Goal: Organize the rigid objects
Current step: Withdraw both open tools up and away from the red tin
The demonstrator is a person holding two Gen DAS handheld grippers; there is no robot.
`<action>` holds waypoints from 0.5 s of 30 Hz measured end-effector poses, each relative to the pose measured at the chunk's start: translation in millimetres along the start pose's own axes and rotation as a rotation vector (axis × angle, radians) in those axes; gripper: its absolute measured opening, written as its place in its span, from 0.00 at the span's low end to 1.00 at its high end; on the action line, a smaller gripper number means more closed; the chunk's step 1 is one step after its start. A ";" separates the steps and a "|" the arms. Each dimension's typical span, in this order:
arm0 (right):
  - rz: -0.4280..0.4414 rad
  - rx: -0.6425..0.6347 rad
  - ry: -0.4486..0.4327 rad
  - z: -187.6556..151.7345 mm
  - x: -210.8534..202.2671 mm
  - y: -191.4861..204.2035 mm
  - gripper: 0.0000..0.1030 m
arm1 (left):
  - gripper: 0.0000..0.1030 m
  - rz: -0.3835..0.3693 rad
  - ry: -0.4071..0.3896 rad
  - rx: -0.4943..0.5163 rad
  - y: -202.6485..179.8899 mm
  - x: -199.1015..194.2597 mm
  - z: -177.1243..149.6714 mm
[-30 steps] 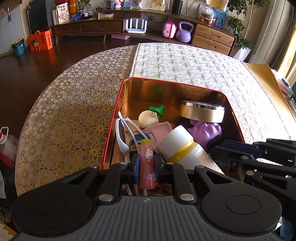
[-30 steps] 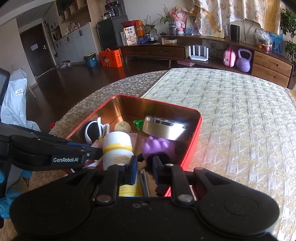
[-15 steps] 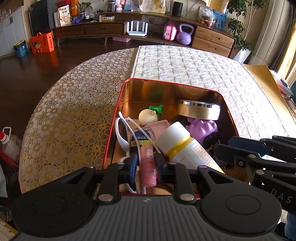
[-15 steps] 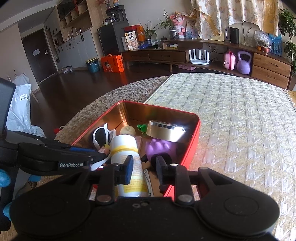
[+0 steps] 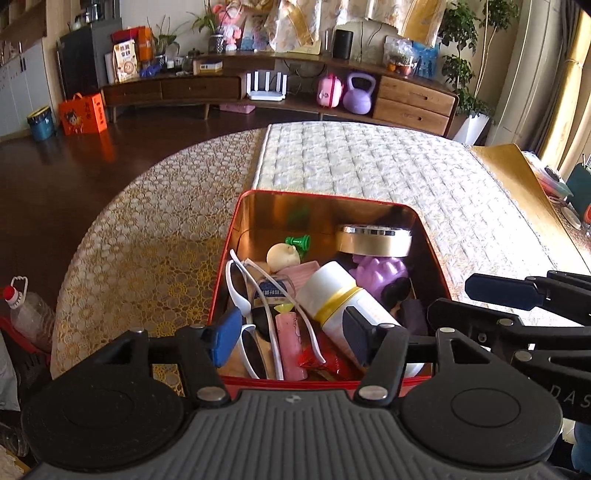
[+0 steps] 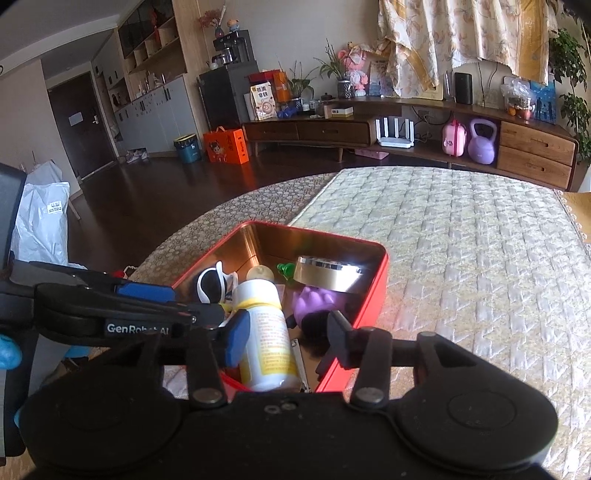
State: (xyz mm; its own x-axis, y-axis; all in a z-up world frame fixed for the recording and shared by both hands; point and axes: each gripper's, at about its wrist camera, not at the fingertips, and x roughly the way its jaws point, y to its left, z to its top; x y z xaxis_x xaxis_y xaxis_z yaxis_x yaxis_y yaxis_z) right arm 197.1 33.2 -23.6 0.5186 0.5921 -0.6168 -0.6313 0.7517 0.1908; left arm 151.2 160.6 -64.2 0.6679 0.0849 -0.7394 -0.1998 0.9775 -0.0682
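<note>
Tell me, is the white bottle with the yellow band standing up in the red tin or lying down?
Lying down. The white bottle rests on its side on the other items inside the red tin, cap toward the far wall.

Sunlit living room beyond the covered table

Ahead of the gripper, a quilted cloth [image 5: 369, 177] covers the table; past it, dark wood floor [image 6: 147, 199], a low sideboard [image 6: 369, 129] along the far wall and patterned curtains [image 6: 461, 33] up right.
</note>
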 end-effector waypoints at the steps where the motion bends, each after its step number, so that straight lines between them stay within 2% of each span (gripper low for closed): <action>1: 0.003 0.005 -0.003 0.2 -1.9 -0.6 0.46 | 0.58 -0.002 -0.007 0.002 -0.8 -2.4 0.1; 3: 0.006 0.011 -0.013 0.0 -6.7 -1.0 0.53 | 0.62 -0.001 -0.026 0.008 -2.4 -8.3 0.3; 4: 0.006 0.010 -0.018 -0.4 -9.4 -1.8 0.57 | 0.68 0.001 -0.039 0.012 -3.7 -11.8 0.1; 5: 0.008 0.009 -0.025 -0.9 -12.1 -1.9 0.58 | 0.72 0.003 -0.053 0.016 -5.0 -15.4 -0.2; 13: 0.015 -0.021 -0.069 -9.0 -37.4 -3.8 0.78 | 0.73 0.007 -0.106 0.034 -13.6 -37.7 -3.9; 15: 0.018 -0.020 -0.082 -10.0 -44.4 -6.1 0.82 | 0.78 0.001 -0.120 0.033 -14.9 -43.0 -6.1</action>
State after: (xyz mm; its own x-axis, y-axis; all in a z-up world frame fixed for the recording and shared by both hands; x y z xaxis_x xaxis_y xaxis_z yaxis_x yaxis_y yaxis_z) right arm 172.1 -0.6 -5.0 0.5516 0.6282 -0.5487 -0.6524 0.7349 0.1855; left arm 121.1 141.2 -35.5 0.7493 0.1067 -0.6535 -0.1784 0.9830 -0.0441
